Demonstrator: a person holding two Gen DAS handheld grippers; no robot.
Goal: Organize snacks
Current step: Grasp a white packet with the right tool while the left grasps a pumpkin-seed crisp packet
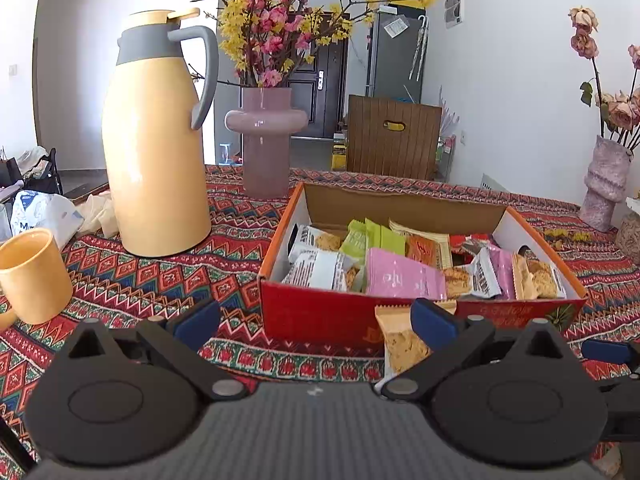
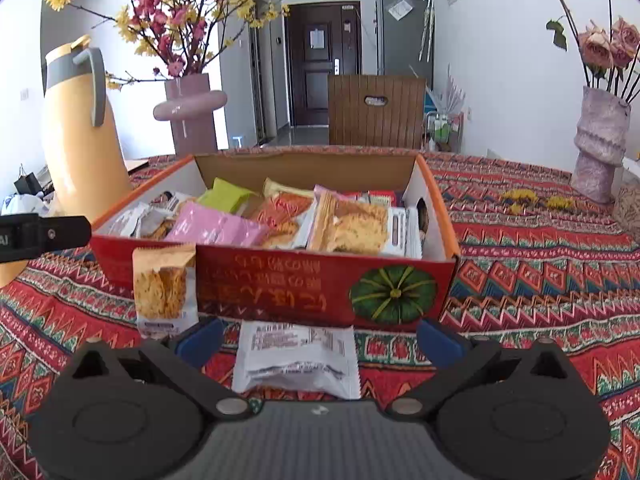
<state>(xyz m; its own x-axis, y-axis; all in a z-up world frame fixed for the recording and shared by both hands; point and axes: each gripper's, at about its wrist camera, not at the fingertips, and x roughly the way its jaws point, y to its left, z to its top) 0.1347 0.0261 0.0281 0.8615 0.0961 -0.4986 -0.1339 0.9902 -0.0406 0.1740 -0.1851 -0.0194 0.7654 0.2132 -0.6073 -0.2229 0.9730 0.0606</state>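
Observation:
A red cardboard box (image 1: 320, 316) (image 2: 280, 292) with an orange rim stands on the patterned tablecloth and holds several wrapped snacks. An orange-topped cracker packet (image 1: 402, 340) (image 2: 164, 288) leans upright against the box's front wall. My left gripper (image 1: 316, 322) is open; its right finger (image 1: 434, 322) is just beside that packet, with nothing gripped. A white packet (image 2: 296, 360) lies flat on the cloth in front of the box, between the fingers of my open right gripper (image 2: 320, 340), untouched by them. Each gripper shows at the edge of the other's view.
A tall yellow thermos jug (image 1: 156, 140) and a yellow mug (image 1: 34, 276) stand left of the box. A pink vase (image 1: 266, 144) with blossom branches is behind it. A textured vase (image 2: 600, 144) stands far right. A wooden chair back (image 2: 376, 110) is beyond the table.

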